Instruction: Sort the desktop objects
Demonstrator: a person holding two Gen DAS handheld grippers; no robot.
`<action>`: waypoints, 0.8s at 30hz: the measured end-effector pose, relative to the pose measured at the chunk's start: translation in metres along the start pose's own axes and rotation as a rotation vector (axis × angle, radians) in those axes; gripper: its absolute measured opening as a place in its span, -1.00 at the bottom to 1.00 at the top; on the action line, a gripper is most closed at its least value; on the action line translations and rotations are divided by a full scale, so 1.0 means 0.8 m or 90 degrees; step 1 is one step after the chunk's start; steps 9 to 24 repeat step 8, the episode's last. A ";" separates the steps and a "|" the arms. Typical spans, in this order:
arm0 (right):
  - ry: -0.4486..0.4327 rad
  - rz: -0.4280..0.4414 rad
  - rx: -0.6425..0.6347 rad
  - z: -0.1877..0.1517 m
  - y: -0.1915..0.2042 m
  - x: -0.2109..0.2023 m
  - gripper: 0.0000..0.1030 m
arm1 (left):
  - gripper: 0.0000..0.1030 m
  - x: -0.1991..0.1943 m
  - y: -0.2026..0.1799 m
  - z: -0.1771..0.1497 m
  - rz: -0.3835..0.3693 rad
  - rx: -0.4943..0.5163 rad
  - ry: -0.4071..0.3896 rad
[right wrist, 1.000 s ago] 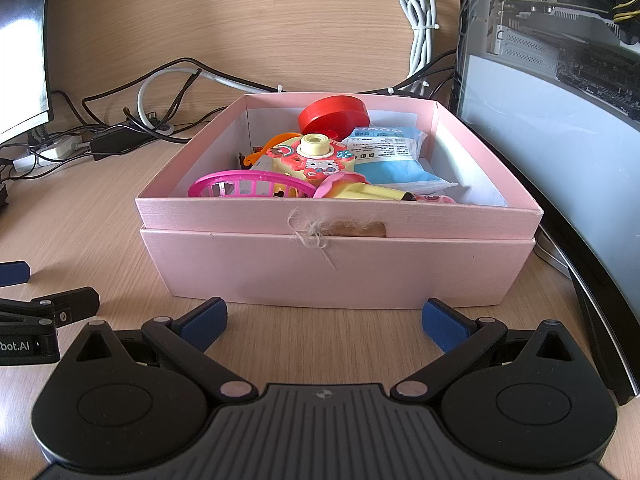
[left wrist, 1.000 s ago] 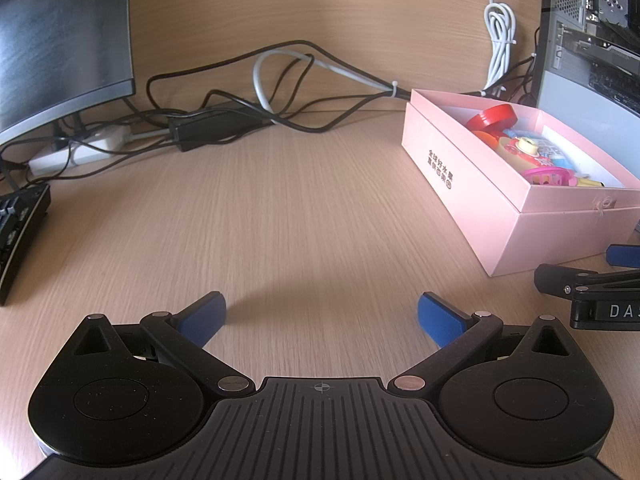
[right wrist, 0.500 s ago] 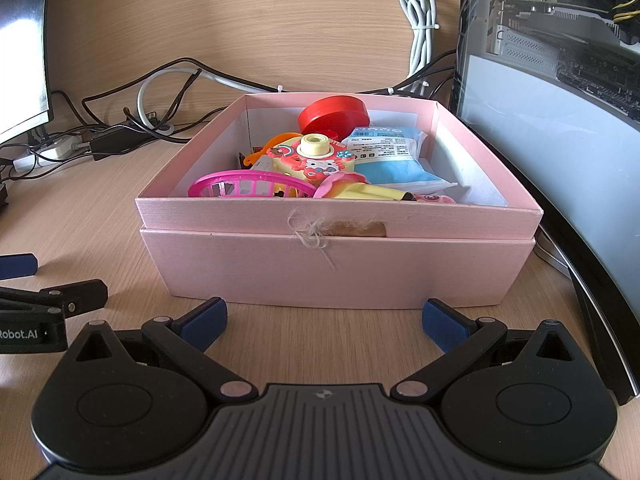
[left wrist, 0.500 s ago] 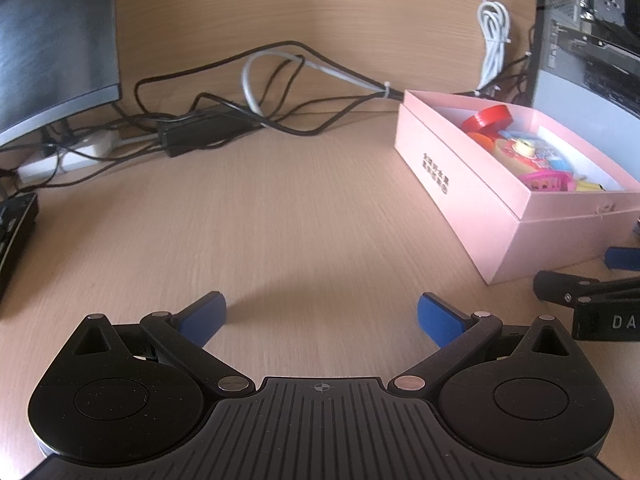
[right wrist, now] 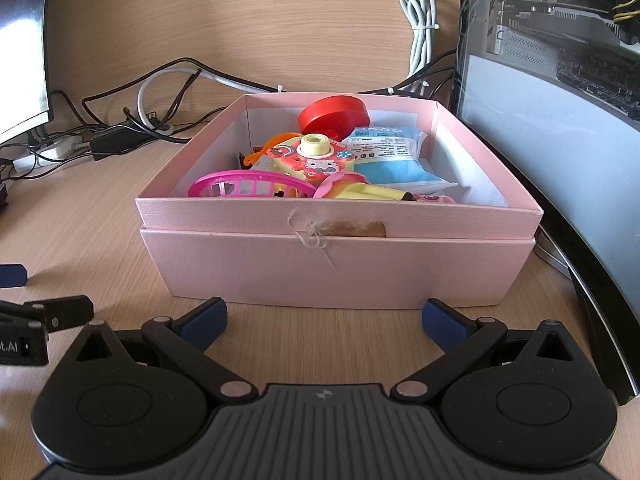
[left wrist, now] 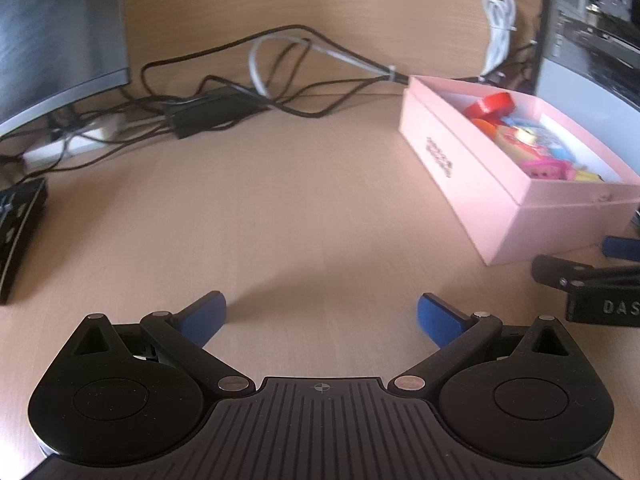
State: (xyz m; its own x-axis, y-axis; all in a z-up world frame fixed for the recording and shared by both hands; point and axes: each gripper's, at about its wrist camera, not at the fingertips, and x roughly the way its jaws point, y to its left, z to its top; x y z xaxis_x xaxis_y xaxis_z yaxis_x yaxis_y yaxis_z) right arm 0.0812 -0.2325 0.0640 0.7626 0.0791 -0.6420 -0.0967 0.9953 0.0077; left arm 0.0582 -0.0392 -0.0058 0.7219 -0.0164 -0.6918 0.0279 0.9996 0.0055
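A pink box stands on the wooden desk right in front of my right gripper, which is open and empty, its blue fingertips close to the box's front wall. The box holds a red round lid, a toy camera, a pink basket, a blue packet and other small toys. My left gripper is open and empty over bare desk, with the pink box to its right.
A tangle of cables and a black adapter lies at the back. A monitor and keyboard edge are at the left. A computer case stands right of the box. A white cable bundle hangs behind.
My left gripper has drifted back and to the left, so the box and right gripper sit further right in its view. The right gripper has stayed still.
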 end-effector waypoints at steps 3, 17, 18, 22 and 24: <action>0.000 0.000 0.000 0.000 0.000 0.000 1.00 | 1.00 0.000 0.002 0.000 0.003 -0.002 -0.002; 0.000 0.000 0.000 0.000 0.000 0.000 1.00 | 1.00 0.000 0.004 0.000 0.000 -0.001 -0.004; 0.000 0.000 0.000 0.000 0.000 0.000 1.00 | 1.00 0.000 0.004 0.000 0.000 -0.001 -0.004; 0.000 0.000 0.000 0.000 0.000 0.000 1.00 | 1.00 0.000 0.004 0.000 0.000 -0.001 -0.004; 0.000 0.000 0.000 0.000 0.000 0.000 1.00 | 1.00 0.000 0.004 0.000 0.000 -0.001 -0.004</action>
